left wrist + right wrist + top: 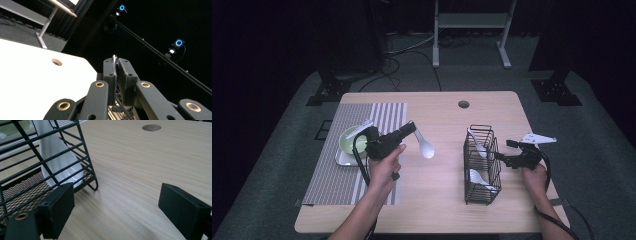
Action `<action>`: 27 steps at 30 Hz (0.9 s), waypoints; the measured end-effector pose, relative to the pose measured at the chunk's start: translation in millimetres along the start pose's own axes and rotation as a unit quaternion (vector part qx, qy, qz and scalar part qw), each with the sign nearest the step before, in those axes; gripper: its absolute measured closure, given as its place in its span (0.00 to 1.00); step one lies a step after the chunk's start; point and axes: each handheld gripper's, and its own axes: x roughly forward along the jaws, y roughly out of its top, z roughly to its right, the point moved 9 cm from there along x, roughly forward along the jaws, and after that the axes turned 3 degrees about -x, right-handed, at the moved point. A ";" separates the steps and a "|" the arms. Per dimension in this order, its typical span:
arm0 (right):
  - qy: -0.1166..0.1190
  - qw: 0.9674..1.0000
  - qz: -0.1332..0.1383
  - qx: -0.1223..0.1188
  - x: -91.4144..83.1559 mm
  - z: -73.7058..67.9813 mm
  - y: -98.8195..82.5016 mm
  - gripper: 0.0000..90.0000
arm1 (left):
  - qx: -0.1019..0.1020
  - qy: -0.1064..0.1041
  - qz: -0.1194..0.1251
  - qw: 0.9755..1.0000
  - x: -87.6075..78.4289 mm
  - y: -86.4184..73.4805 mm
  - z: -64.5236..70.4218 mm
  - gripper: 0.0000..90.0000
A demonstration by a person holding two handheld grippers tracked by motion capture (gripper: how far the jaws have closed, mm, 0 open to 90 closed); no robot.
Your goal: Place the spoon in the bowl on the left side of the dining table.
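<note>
White spoon (425,146) is pinched tight in the left claw (411,128), up above the desk (442,210). The right claw (504,151) is wide, beside the wire basket (482,162) with two spoons.

Light falls from overhead onto the wooden table (442,210), leaving the room beyond it nearly black from nine through three o'clock. In the left gripper view the tabletop (30,75) blows out to plain white, and two blue-ringed lamps (179,42) glow at two o'clock. The right gripper view is evenly lit; a soft shadow lies at six o'clock, and the near jaws look slightly blurred, perhaps.
</note>
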 end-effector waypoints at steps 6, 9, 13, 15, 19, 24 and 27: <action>0.000 1.000 0.000 0.000 0.0 -0.1 0.0 0.14 | -0.003 0.012 0.002 1.000 -5.7 1.9 -9.6 0.94; 0.000 1.000 0.000 0.000 0.1 0.0 0.0 0.14 | -0.004 0.015 0.004 1.000 -6.6 2.3 -12.0 0.94; 0.001 1.000 0.000 0.001 0.0 -0.1 0.0 0.14 | -0.003 0.021 0.005 1.000 -9.0 4.7 -16.3 0.94; 0.001 1.000 0.000 0.001 0.0 0.0 0.0 0.14 | 0.001 0.026 0.005 1.000 -10.0 5.9 -17.6 0.94; 0.001 1.000 0.000 0.002 -0.1 0.0 0.0 0.14 | 0.000 0.029 0.009 1.000 -12.5 7.4 -19.9 0.94; 0.001 1.000 0.000 0.001 -0.1 0.0 0.0 0.14 | -0.004 0.036 0.012 0.999 -17.4 8.0 -26.8 0.94; 0.001 1.000 0.000 0.001 -0.1 0.0 0.0 0.14 | -0.011 0.036 0.016 0.999 -19.5 8.6 -28.4 0.94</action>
